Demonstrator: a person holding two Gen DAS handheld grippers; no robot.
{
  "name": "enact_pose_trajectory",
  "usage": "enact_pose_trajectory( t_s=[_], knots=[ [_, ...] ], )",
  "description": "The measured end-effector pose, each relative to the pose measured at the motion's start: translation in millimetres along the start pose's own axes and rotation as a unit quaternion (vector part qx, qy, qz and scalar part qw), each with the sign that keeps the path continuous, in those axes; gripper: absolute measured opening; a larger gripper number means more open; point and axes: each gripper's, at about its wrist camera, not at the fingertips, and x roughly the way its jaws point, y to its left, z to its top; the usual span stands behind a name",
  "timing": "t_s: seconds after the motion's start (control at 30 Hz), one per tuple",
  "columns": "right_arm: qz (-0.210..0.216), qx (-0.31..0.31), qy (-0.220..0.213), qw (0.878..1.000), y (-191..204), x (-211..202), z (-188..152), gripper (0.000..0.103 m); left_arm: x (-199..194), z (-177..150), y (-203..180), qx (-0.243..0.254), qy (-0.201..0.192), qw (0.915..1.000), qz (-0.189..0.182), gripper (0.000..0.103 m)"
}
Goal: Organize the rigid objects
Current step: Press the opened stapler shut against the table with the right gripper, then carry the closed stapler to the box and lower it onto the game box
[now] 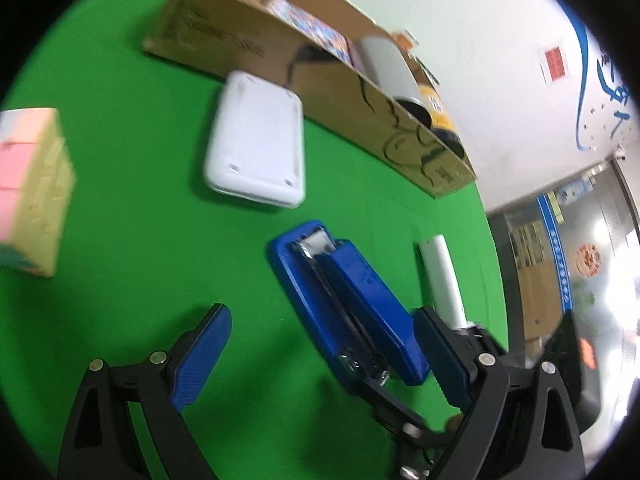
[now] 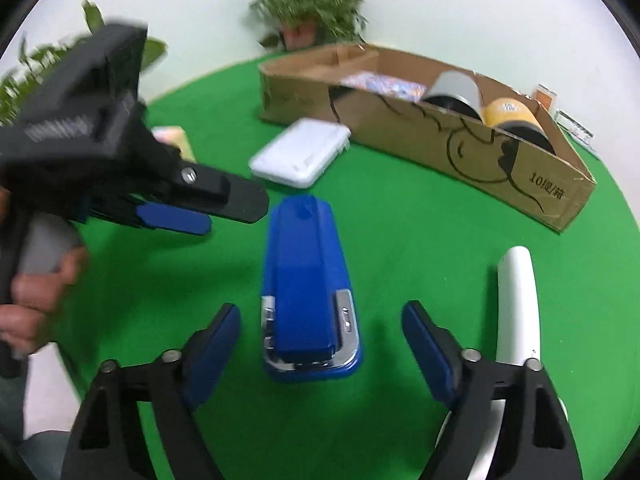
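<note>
A blue stapler (image 1: 348, 300) (image 2: 308, 280) lies flat on the green table. My right gripper (image 2: 322, 344) is open and straddles the stapler's rear end, with a gap on both sides. My left gripper (image 1: 324, 356) is wide open. The stapler's rear sits between its fingers, close against the right finger (image 1: 440, 356). In the right wrist view the left gripper (image 2: 208, 208) comes in from the upper left, held by a hand (image 2: 36, 292). A white flat case (image 1: 256, 140) (image 2: 300, 152) and a white tube (image 1: 442, 276) (image 2: 518, 304) lie nearby.
A long cardboard box (image 1: 240, 40) (image 2: 400, 140) stands at the back, holding a grey roll (image 2: 456, 88), a yellow roll (image 2: 512, 114) and a printed item. A pastel cube (image 1: 32, 188) (image 2: 172, 136) sits at the left. Potted plants (image 2: 308, 8) stand behind the table.
</note>
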Motion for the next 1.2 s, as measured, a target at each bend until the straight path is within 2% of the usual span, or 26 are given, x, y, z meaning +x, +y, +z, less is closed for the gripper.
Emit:
enact_pose_trajectory(
  t_s=[0.03,0.07,0.13,0.17,0.3,0.37,0.63,0.77,0.83,0.87,1.07,1.2],
  knots=[
    [0.010,0.003,0.009,1.000,1,7,1,0.062,3,2,0,-0.003,0.005,1.0000,-0.001,0.092],
    [0.016,0.006,0.012,1.000,6,10,-2,0.063,5,3,2,-0.008,0.009,0.9999,-0.003,0.092],
    [-0.002,-0.001,0.009,1.000,12,13,-2,0.062,8,4,3,-0.013,0.013,0.9998,-0.009,0.092],
    [-0.010,-0.001,0.008,1.000,12,14,-2,0.057,8,5,4,-0.017,0.014,0.9997,-0.013,0.092],
    [-0.025,0.017,0.004,1.000,19,9,-4,0.057,9,6,7,-0.034,0.013,0.9991,-0.024,0.093],
    [-0.019,0.031,0.006,0.999,30,11,-9,0.057,9,5,7,-0.033,0.013,0.9991,-0.023,0.094],
    [0.025,0.110,0.016,0.993,35,3,-12,0.057,13,-1,-10,-0.004,0.019,0.9995,0.025,0.093],
    [0.037,0.121,0.014,0.992,34,-3,-11,0.056,17,-6,-15,0.007,0.041,0.9988,0.028,0.091],
    [0.037,0.123,0.011,0.992,34,-5,-11,0.056,18,-9,-20,0.022,0.042,0.9977,0.049,0.083],
    [0.038,0.124,0.009,0.992,34,-6,-10,0.056,18,-10,-21,0.029,0.041,0.9964,0.068,0.075],
    [0.031,0.114,0.003,0.993,34,-9,-4,0.055,16,-16,-21,0.024,0.044,0.9969,0.061,0.069],
    [0.022,0.107,-0.007,0.994,41,-20,0,0.054,9,-20,-30,0.042,0.031,0.9966,0.063,0.064]
  ],
)
